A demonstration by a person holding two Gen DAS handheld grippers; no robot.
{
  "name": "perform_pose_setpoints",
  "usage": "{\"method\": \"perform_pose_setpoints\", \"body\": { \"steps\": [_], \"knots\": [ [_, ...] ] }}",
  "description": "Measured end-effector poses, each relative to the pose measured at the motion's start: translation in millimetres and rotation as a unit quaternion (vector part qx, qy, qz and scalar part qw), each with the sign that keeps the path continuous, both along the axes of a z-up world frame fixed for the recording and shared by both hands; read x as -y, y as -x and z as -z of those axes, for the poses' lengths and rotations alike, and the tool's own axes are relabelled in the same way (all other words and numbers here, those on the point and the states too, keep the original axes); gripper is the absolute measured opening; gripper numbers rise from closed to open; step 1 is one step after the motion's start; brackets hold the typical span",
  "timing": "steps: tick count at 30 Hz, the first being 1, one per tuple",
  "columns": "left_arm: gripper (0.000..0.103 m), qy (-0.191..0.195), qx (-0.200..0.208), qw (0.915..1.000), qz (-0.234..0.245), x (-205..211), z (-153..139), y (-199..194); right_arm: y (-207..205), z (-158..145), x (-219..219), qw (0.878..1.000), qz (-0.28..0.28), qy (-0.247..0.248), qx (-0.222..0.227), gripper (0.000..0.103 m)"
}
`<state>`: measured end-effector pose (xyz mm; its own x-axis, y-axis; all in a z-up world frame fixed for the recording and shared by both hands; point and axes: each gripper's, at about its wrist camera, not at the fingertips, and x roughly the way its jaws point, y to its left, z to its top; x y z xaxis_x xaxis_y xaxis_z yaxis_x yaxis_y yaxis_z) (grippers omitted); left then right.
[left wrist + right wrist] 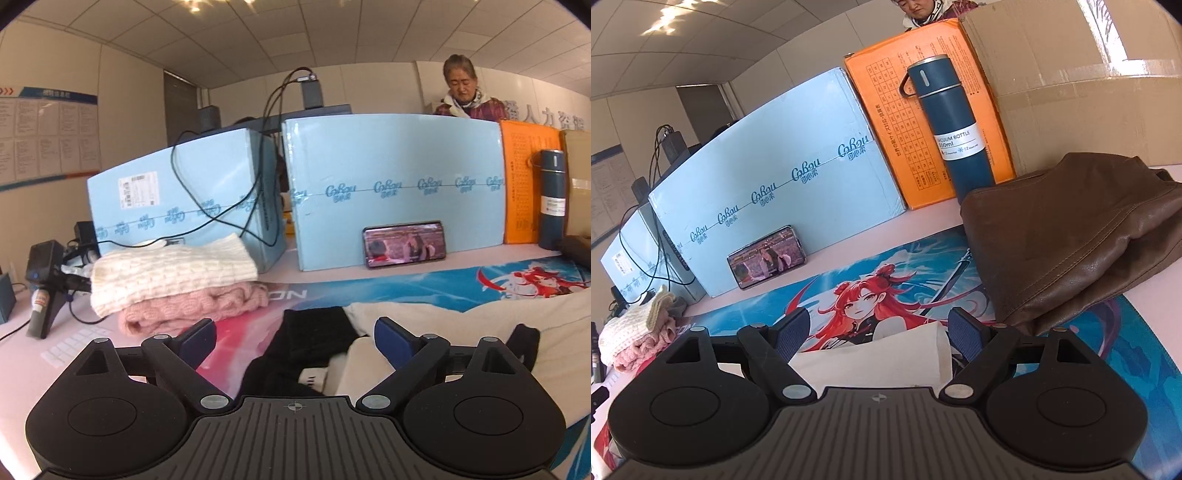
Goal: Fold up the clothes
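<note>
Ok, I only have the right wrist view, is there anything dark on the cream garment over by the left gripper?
Observer: Yes, a black garment lies on the cream garment's left part, ahead of the open left gripper.
Operator: Is the left gripper holding anything?
Observer: No, its jaws stand apart over the cloth, gripping nothing.
Operator: What's beside the folded sweaters, further left?
Observer: A black stand with cables, left of the white sweater, which lies on the pink sweater.
</note>
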<state>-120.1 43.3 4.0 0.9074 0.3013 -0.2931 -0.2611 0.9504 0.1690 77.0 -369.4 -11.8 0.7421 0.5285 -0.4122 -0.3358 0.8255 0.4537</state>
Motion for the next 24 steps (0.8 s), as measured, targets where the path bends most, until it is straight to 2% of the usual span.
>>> {"method": "perform_pose_setpoints", "body": {
  "steps": [3,5,8,11,14,18,19,21,24],
  "knots": [
    [0.095,-0.033,-0.011,0.9988,0.035,28.6,2.5,-25.1,-19.0,6.5,4.4,0.999,-0.028,-0.026,-0.021,0.081],
    [0.095,-0.048,-0.014,0.9969,0.06,45.4,3.5,-38.4,-26.8,10.3,4.8,0.999,-0.031,-0.026,-0.029,0.081],
    [0.095,-0.047,-0.012,0.9879,0.147,76.2,3.6,-42.5,-36.1,15.5,4.4,0.999,-0.03,-0.018,-0.038,0.081],
    [0.097,-0.065,-0.025,0.9699,0.233,110.9,11.8,-45.2,-45.5,20.8,4.0,0.998,-0.028,-0.01,-0.047,0.081],
    [0.097,-0.091,-0.055,0.942,0.318,153.1,27.9,-49.0,-51.9,25.5,-0.7,0.998,-0.035,0.005,-0.054,0.082],
    [0.097,-0.173,-0.077,0.9061,0.378,201.0,48.5,-51.6,-50.5,28.5,-7.9,0.997,-0.06,0.024,-0.053,0.082],
    [0.097,-0.183,-0.079,0.9001,0.387,207.0,50.3,-52.2,-49.3,28.9,-8.9,0.996,-0.067,0.026,-0.052,0.079],
    [0.097,-0.172,-0.082,0.8899,0.415,216.7,49.4,-52.1,-46.8,29.5,-10.9,0.996,-0.073,0.033,-0.048,0.077],
    [0.097,-0.16,-0.09,0.8749,0.448,230.7,50.9,-53.6,-44.8,30.0,-12.6,0.996,-0.071,0.041,-0.045,0.065]
  ]
}}
